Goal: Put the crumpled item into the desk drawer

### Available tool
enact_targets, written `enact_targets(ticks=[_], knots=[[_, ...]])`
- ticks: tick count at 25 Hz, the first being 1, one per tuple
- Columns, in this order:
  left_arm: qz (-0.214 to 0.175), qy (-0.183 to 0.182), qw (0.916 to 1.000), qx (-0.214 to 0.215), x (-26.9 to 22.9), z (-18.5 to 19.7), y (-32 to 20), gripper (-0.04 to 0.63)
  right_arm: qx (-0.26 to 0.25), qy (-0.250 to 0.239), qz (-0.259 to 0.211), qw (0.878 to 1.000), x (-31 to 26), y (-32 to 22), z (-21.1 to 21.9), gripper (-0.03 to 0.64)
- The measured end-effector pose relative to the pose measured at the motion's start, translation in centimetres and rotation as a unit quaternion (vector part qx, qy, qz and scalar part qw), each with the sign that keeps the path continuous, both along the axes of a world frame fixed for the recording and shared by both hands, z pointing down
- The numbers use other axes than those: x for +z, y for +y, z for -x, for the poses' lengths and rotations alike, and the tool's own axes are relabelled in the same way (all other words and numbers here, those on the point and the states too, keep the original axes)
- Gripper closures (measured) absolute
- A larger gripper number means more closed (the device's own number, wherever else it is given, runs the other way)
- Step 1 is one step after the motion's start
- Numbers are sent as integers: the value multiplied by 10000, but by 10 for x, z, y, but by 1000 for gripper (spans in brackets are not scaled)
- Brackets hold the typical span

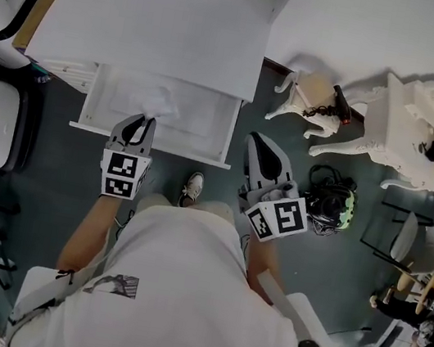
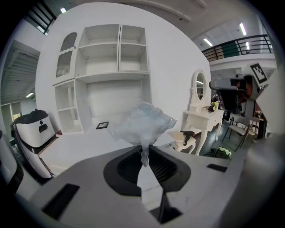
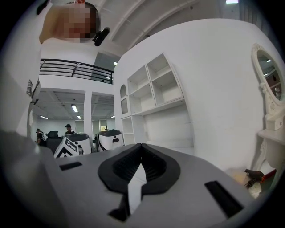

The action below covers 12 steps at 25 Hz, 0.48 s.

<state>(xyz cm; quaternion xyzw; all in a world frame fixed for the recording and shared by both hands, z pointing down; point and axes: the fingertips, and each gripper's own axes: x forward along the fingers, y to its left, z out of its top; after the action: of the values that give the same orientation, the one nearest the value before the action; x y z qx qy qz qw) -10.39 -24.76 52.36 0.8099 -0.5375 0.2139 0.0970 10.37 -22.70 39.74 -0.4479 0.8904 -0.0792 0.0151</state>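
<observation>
1. The left gripper is clenched on the thin tail of the crumpled item, which puffs out just ahead of and above its tips.
2. The right gripper is off to the left one's right, with its jaws pressed together on nothing.
3. Below the left tips lies the open drawer; the item hangs over its inside.
4. Beyond the drawer is the desk.

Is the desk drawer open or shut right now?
Open: the drawer stands pulled out from the desk, its white inside showing below the crumpled item.
</observation>
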Motion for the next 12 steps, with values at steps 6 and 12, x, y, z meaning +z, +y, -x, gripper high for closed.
enact_targets(ticks=[6,12], knots=[[334,-199,9991,158,37,-5,-5,543,233,89,145,9996,9,18,-15,606],[711,-431,9960,334,76,-12,-12,543,473,160,296,9983,18,32,-32,606]])
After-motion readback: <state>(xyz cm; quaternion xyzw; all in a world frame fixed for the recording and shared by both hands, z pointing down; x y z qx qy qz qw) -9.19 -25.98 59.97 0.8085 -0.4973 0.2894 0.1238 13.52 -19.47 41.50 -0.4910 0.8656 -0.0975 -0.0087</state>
